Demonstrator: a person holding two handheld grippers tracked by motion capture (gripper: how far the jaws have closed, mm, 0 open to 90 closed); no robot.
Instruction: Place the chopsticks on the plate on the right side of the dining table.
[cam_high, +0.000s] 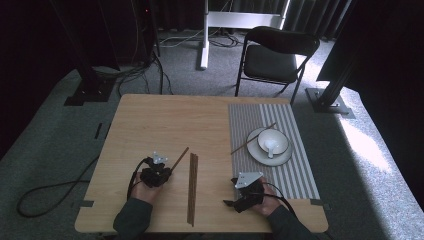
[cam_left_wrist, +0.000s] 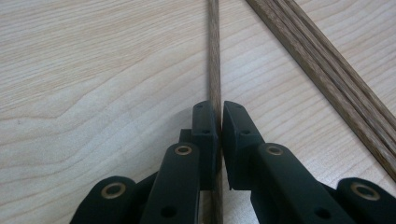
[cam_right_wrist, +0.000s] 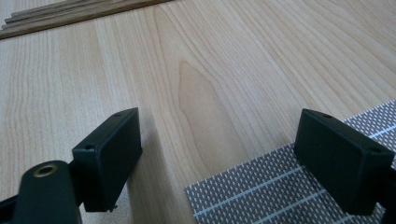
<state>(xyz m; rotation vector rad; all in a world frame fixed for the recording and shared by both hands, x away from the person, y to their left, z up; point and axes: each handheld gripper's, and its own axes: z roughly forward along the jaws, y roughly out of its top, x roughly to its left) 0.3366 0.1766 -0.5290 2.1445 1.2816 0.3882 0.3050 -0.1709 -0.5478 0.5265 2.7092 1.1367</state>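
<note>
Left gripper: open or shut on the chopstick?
Shut. The left gripper has both fingers pressed against the single chopstick running between them.

1. Light wood table (cam_high: 150, 125) with wavy brown grain lines.
2. Dark brown chopstick (cam_left_wrist: 214, 56), streaky like wood.
3. Same dark brown for the bundle of chopsticks (cam_high: 192, 187).
4. Grey placemat (cam_high: 295, 165) with thin white stripes and tiny dots.
5. White bowl (cam_high: 273, 141) with a dark rim, on a white plate (cam_high: 260, 152).
6. Black jaws with little gold rings.
7. Black chair (cam_high: 272, 52), grey carpet (cam_high: 45, 145).
</note>
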